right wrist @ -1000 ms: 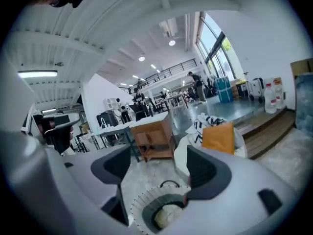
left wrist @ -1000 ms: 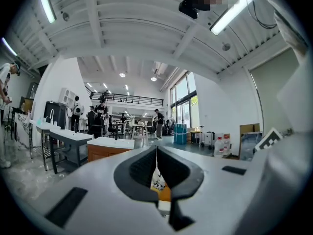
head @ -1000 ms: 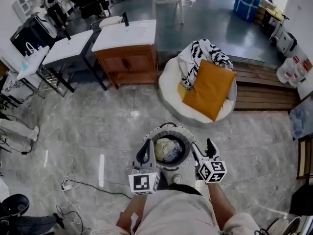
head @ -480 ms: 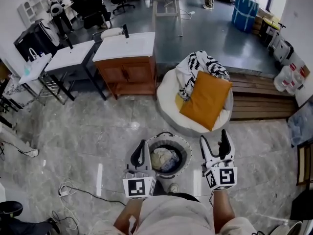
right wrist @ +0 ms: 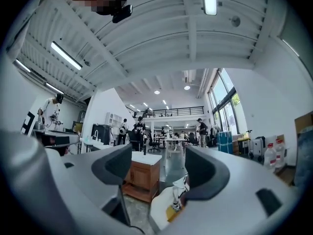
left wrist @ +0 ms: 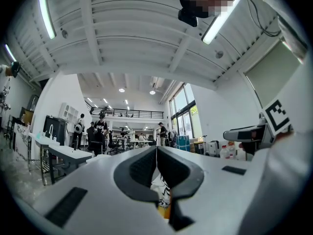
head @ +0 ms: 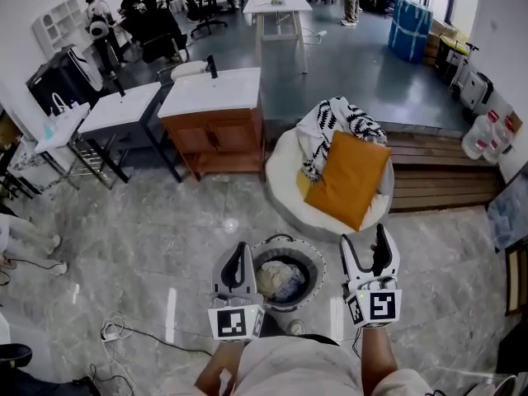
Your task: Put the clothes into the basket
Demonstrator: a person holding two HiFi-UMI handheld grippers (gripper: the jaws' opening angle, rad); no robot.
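A round perforated basket (head: 307, 254) stands on the marble floor just in front of me, with crumpled pale clothes (head: 279, 277) inside. My left gripper (head: 241, 252) hovers at the basket's left rim, its jaws shut with nothing between them (left wrist: 156, 150). My right gripper (head: 363, 241) is held to the right of the basket, open and empty (right wrist: 165, 166). Further off, a black-and-white patterned cloth (head: 340, 124) is draped on a white beanbag (head: 285, 159), beside an orange cushion (head: 350, 176). The same cloth (right wrist: 182, 185) shows low between the right jaws.
A wooden cabinet with a white top (head: 216, 126) stands left of the beanbag, and a grey table (head: 120, 110) further left. A low wooden platform (head: 437, 165) lies to the right. Cables (head: 124, 324) trail on the floor at my left. People stand in the far room.
Both grippers have lifted off the basket. The right one has swung out to the right of it, and the left one has drawn back to the left rim.
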